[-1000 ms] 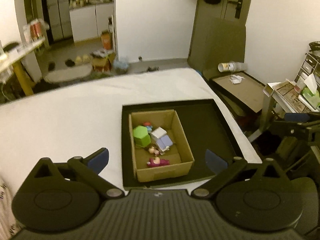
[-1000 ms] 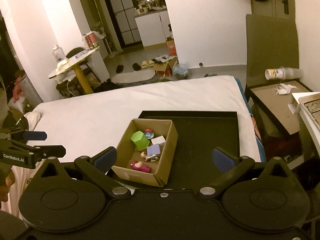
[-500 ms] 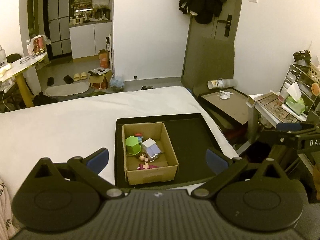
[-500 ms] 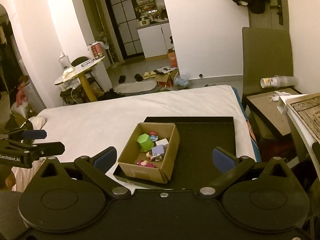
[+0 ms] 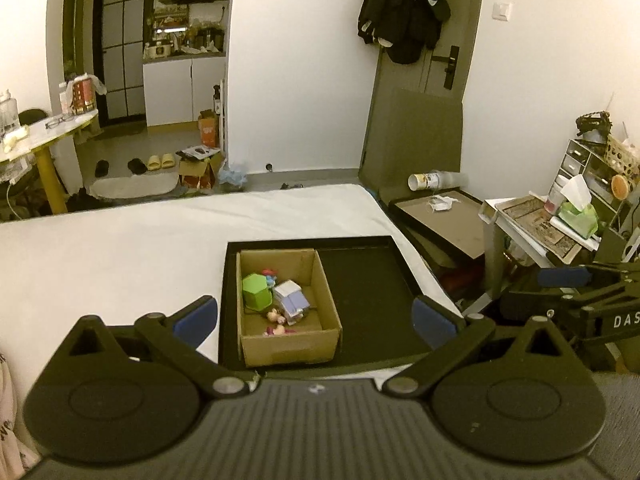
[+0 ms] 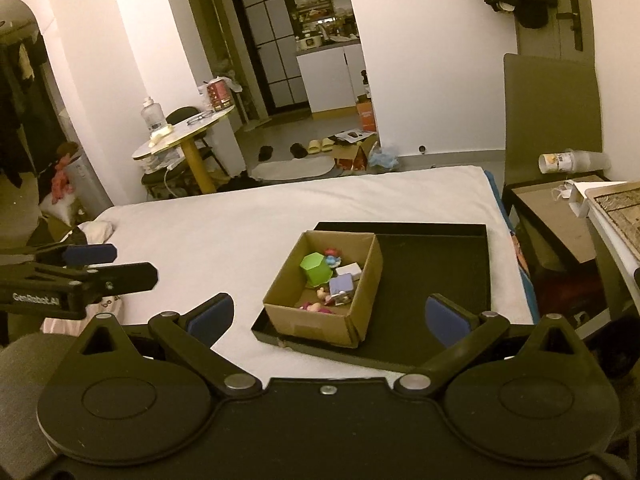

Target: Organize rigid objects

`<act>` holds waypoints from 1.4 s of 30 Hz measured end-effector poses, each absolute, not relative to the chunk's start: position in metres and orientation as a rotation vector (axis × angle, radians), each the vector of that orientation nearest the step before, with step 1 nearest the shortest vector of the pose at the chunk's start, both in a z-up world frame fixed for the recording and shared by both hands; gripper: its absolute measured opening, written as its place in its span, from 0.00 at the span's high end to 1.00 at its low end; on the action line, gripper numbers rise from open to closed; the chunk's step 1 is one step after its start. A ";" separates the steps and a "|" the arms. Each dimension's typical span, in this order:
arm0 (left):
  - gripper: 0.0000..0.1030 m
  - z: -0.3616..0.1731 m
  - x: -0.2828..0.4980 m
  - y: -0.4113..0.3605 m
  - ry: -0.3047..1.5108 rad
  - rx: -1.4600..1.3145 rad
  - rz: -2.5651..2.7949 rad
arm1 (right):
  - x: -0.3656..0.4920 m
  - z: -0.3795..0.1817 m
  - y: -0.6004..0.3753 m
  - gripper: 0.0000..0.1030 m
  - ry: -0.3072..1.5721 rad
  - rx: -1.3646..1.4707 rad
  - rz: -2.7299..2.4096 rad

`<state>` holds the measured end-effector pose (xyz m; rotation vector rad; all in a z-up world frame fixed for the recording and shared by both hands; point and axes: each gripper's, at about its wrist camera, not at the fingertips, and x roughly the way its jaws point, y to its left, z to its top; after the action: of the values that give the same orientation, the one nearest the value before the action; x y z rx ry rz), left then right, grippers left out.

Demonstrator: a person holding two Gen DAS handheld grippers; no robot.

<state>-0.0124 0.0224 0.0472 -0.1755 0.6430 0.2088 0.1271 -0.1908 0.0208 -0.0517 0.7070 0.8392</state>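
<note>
A cardboard box (image 5: 288,344) (image 6: 320,322) stands in the left part of a black tray (image 5: 372,304) (image 6: 432,276) on a white bed. The box holds a green hexagonal block (image 5: 256,290) (image 6: 316,268), a pale purple cube (image 5: 292,298) (image 6: 341,285) and several small toy figures (image 5: 278,320). My left gripper (image 5: 316,316) is open and empty, held back above the bed's near edge. My right gripper (image 6: 328,316) is open and empty too. Each gripper shows at the side of the other's view.
The white bed (image 5: 120,248) stretches to the left and far side. A low brown table (image 5: 440,220) with a tipped cup (image 5: 428,180) stands right of it. A cluttered shelf (image 5: 580,200) is at the far right. A round table (image 6: 184,136) stands at the back left.
Both grippers have pulled back and up from the box, so the box and tray look smaller and more of the room shows. Both stay open and empty.
</note>
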 end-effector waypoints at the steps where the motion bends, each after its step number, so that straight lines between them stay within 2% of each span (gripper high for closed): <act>1: 0.00 0.046 -0.013 0.022 0.647 -0.175 0.213 | 0.125 0.021 -0.191 0.00 0.706 -0.052 0.842; 42: 0.00 0.040 -0.021 0.022 0.623 -0.202 0.233 | 0.114 0.019 -0.189 0.00 0.730 -0.029 0.841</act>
<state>-0.0213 0.0225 0.0401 -0.2024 0.6227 0.2334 0.1136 -0.1886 0.0187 -0.0293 0.7297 0.8412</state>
